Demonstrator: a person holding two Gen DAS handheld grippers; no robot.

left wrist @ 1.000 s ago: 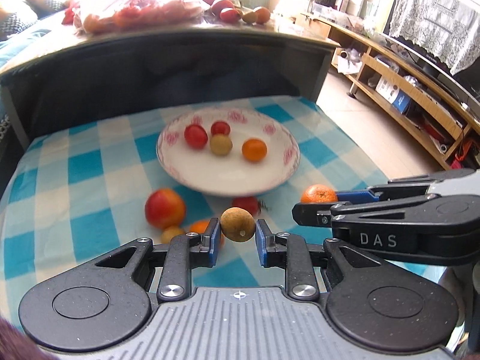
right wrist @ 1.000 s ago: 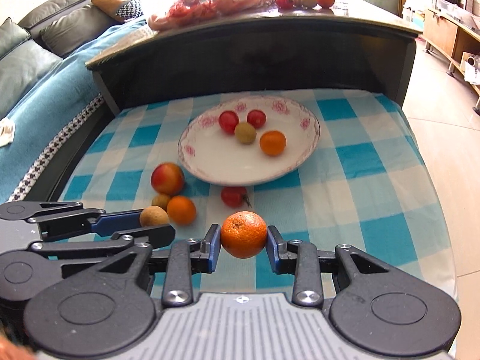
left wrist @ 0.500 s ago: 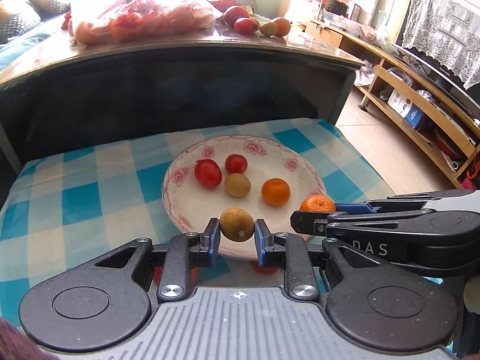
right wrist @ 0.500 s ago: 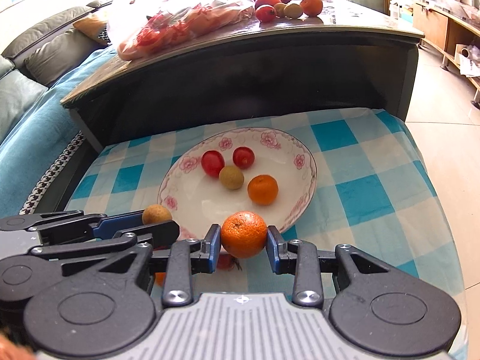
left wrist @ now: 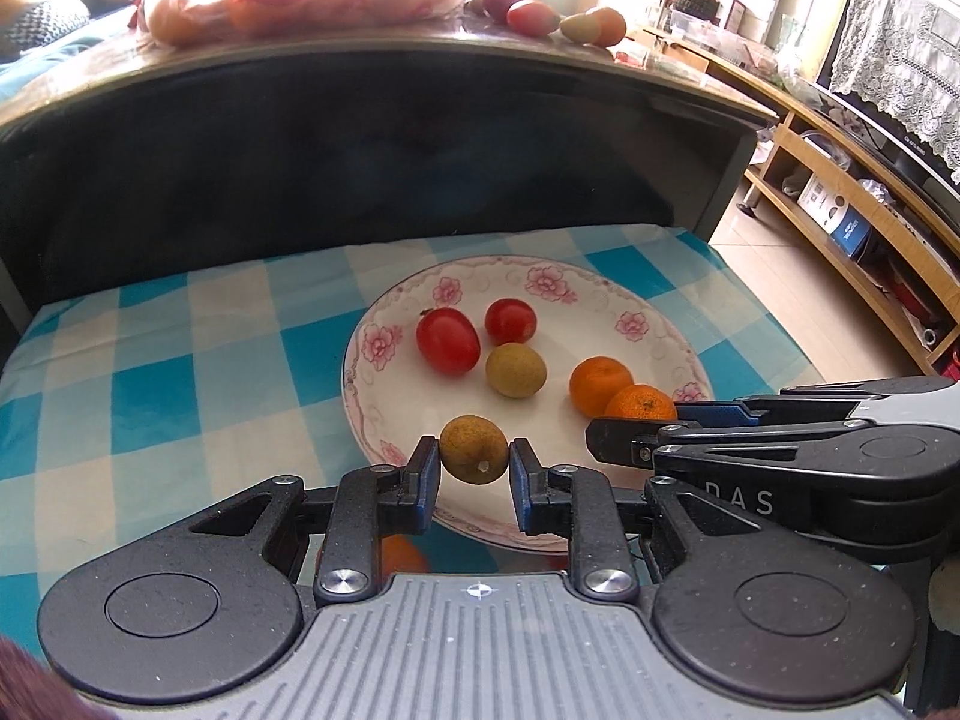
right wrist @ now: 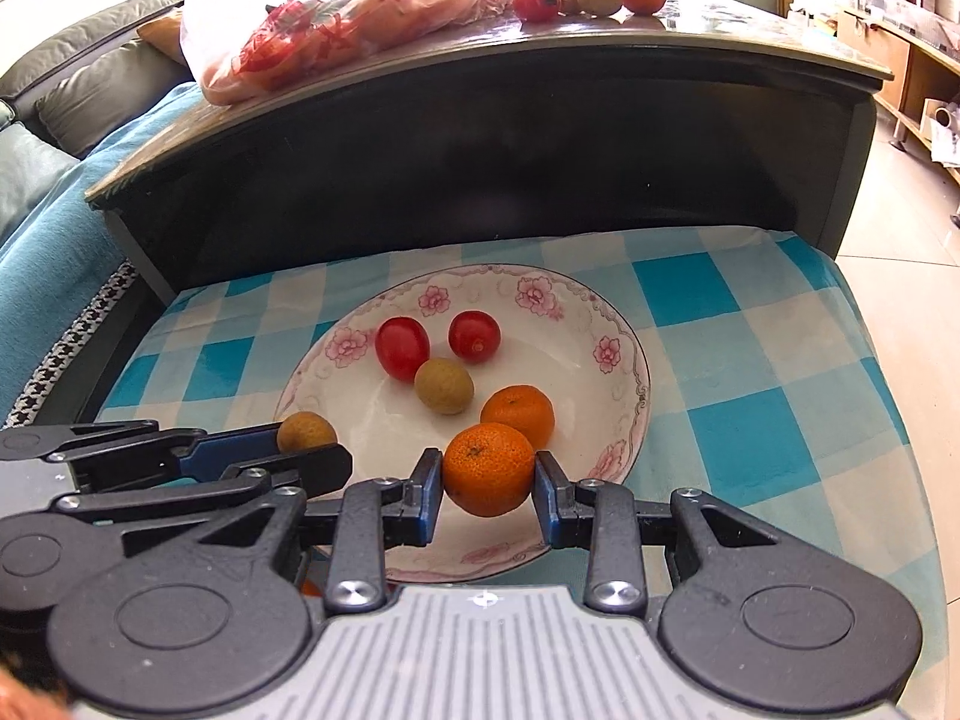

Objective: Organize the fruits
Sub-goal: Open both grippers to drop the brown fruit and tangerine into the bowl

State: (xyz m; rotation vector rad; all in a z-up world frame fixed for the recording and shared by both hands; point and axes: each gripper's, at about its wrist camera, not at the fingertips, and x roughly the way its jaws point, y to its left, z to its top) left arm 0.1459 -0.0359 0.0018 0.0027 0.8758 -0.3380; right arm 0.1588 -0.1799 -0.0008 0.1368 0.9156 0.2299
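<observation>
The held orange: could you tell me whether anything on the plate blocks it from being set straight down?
Possibly: another orange lies just beyond the held orange in the right gripper. The plate looks bare nearer the gripper.

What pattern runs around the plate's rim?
Pink flowers joined by a thin scrolling line on the white plate; clearest in the right wrist view.

A white plate [right wrist: 624, 360] with pink flowers sits on a blue-and-cream checked cloth [right wrist: 750, 360], bearing red tomatoes [right wrist: 402, 347] and an orange mandarin [right wrist: 519, 411].
</observation>
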